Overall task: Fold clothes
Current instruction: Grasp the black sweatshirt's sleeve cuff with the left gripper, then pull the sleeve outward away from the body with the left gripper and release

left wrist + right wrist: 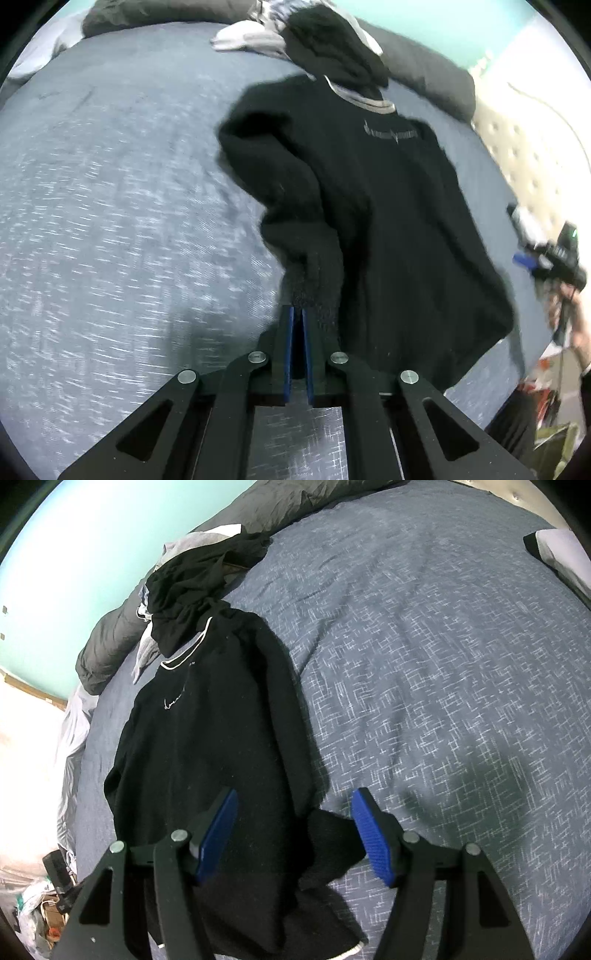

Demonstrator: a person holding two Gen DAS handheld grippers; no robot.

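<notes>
Sweater (388,221) lay flat on the bed (129,203), looked soft and floppy, so cuffs and hem seemed the spots to grab; left gripper (298,314) had its jaws pinching the sleeve cuff, right gripper (293,805) hung spread above it.

one black sweatshirt (399,221) lies spread on one bed (129,203). one heap of clothes (325,48) sits past its collar. one dark duvet (110,642) is bunched along the far edge. two grippers show: the left gripper (298,314) and the right gripper (291,808). one pillow (565,557) shows at a corner.
</notes>
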